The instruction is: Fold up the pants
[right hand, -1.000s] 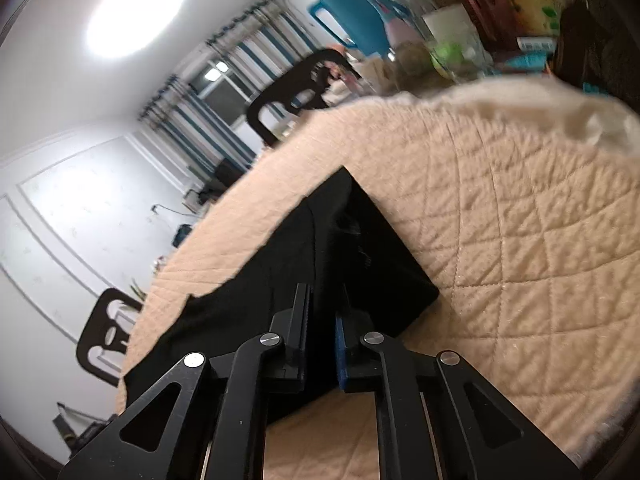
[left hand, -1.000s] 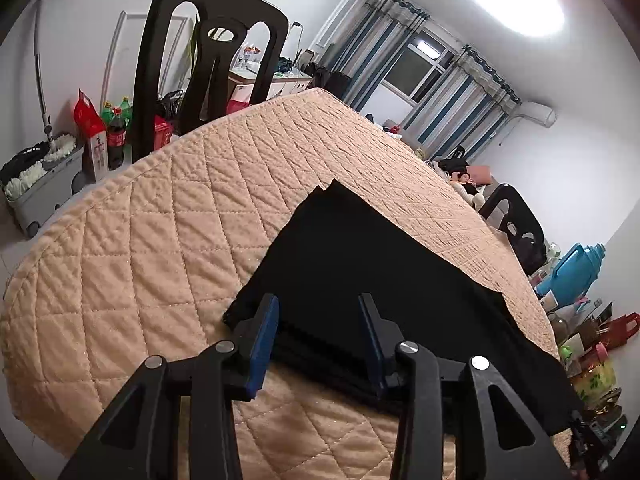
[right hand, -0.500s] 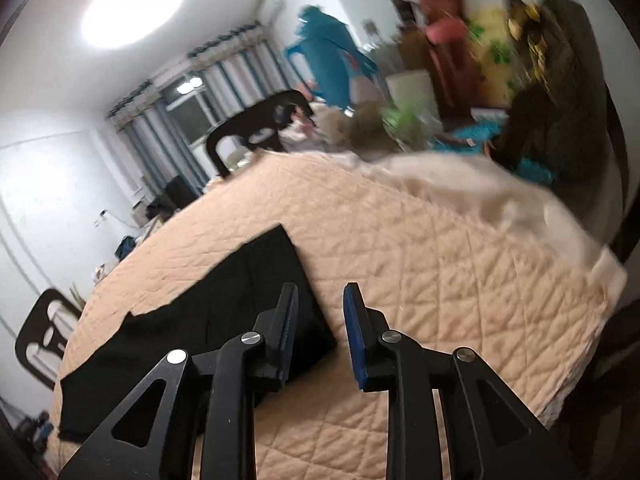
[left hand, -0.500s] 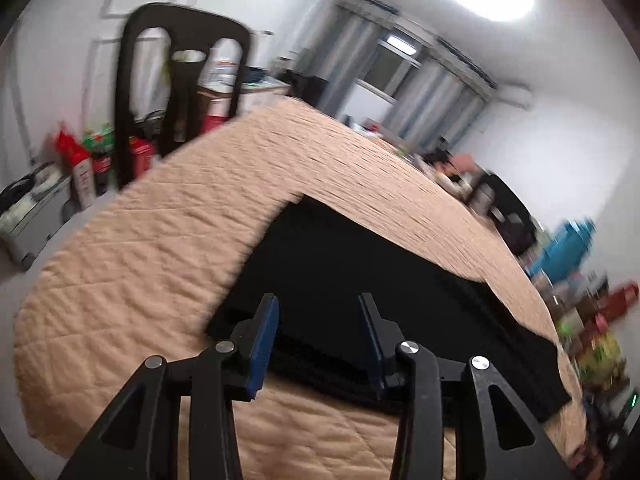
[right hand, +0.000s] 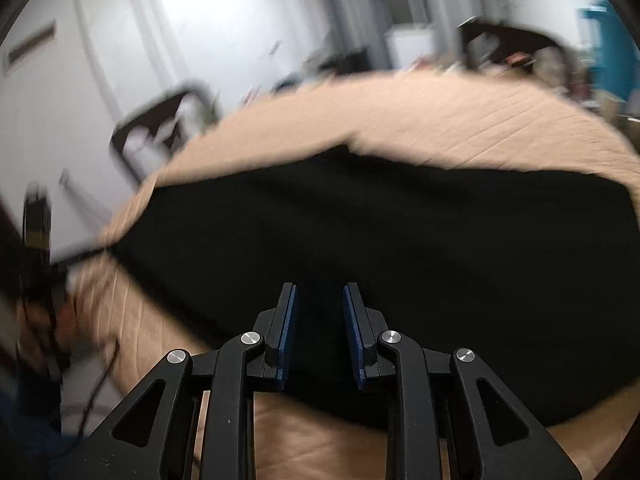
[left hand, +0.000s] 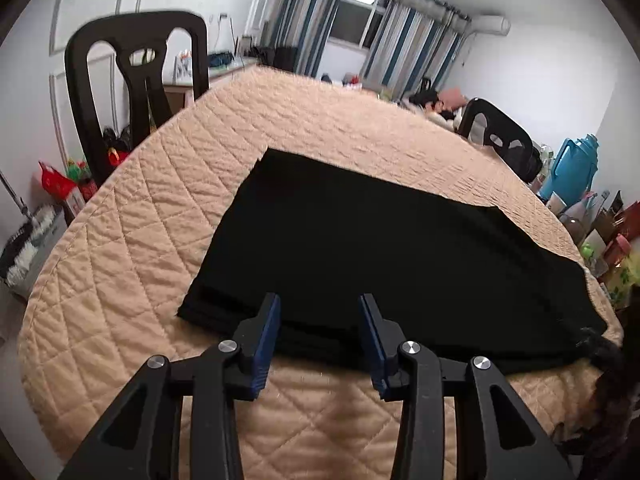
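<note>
the black pants (left hand: pixel 392 248) lie flat on the quilted peach table cover (left hand: pixel 132 216), folded into one long band. in your left wrist view the long axis runs from a squared end at the upper left, towards the far side of the table, down to the right, where the band widens and reaches the table's right edge. in your right wrist view the pants (right hand: pixel 400 240) fill the middle as a wide dark strip running left to right; that view is blurred, so edges and folds cannot be made out there.

around the table you have a black chair (left hand: pixel 140 80) at the far left, a second black chair (left hand: pixel 500 144) at the far right, a blue jug (left hand: pixel 572 168) among bottles and boxes beyond the right edge, and striped curtains (left hand: pixel 400 40) along the back wall. no object sits on the pants.

your left gripper (left hand: pixel 319 312) is spread wide, its blue-padded fingers (left hand: pixel 267 332) over the near edge of the pants, with nothing between them. whether they touch the cloth cannot be told. your right gripper (right hand: pixel 319 300) is parted to a narrower gap, fingers (right hand: pixel 287 320) over the near part of the pants, pinching nothing.
</note>
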Motion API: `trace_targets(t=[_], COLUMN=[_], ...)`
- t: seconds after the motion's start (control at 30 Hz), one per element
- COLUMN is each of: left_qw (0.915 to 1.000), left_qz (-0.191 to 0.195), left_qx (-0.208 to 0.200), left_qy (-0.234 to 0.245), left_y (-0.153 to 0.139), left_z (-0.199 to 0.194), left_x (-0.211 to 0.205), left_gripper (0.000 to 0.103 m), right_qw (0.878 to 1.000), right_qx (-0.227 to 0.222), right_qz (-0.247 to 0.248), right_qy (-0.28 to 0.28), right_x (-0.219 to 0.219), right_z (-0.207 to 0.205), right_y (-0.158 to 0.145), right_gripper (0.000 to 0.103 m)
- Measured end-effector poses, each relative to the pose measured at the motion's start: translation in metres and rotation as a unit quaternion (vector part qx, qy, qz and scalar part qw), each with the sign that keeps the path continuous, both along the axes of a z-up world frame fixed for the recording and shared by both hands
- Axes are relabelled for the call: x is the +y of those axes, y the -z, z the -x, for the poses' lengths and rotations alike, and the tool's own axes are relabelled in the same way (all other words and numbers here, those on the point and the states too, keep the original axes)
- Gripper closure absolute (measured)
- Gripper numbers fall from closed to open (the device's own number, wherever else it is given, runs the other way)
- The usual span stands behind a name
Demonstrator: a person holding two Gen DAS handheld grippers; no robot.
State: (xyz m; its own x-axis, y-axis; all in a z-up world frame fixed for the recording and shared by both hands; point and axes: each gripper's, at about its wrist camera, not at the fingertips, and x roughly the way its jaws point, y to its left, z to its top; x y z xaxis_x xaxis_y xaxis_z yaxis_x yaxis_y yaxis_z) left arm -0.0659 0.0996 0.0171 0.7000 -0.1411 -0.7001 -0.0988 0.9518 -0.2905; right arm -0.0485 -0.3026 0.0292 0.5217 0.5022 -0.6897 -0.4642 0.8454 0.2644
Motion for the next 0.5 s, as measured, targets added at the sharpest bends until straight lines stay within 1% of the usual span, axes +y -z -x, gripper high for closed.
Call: trace_targets(t=[0.03,0.07,0.1,0.13,0.17,0.2,0.23,0.3,0.37,0.43,0.5], left_qw=[0.9999,0.9998,0.9998,0.9996,0.9993,0.9989,0.9987,0.9994,0.9998,0.9993,0.9987], left_qz=[0.016,0.021,0.012,-0.001,-0.01,-0.015,-0.018,-0.012,-0.003,0.004,0.0], left_qx=[0.002,-0.004,-0.015,-0.026,-0.036,-0.044,-0.045,-0.033,-0.01,0.006,0.008], left_qy=[0.003,0.003,-0.002,-0.006,-0.006,-0.01,-0.017,0.004,0.014,0.037,0.051], left_y=[-0.003,-0.008,-0.015,-0.021,-0.026,-0.029,-0.03,-0.025,-0.015,-0.006,-0.002], left_z=[-0.001,-0.002,-0.005,-0.012,-0.021,-0.034,-0.048,-0.08,-0.105,-0.118,-0.12], left_x=[0.005,0.01,0.015,0.019,0.022,0.028,0.034,0.04,0.044,0.04,0.035], left_gripper=[0.06,0.06,0.059,0.058,0.056,0.053,0.053,0.052,0.052,0.052,0.053], right_qw=[0.999,0.999,0.998,0.998,0.999,0.999,1.0,1.0,1.0,1.0,0.999], right_qx=[-0.021,-0.018,-0.017,-0.017,-0.016,-0.016,-0.017,-0.014,-0.013,-0.015,-0.017], right_qz=[0.017,0.021,0.013,0.005,0.003,0.004,0.005,-0.005,-0.024,-0.026,-0.025], right_qy=[-0.02,-0.04,-0.051,-0.052,-0.048,-0.041,-0.026,-0.01,0.002,0.007,0.013], right_x=[0.009,0.015,0.014,0.013,0.01,0.008,0.005,-0.001,-0.01,-0.008,-0.012], right_z=[0.008,0.011,0.011,0.011,0.009,0.006,0.002,-0.003,-0.007,-0.008,-0.01], right_y=[-0.003,-0.005,-0.004,-0.006,-0.005,-0.005,-0.006,-0.006,-0.009,-0.012,-0.013], right_gripper=[0.079,0.079,0.079,0.079,0.079,0.079,0.079,0.079,0.079,0.079,0.079])
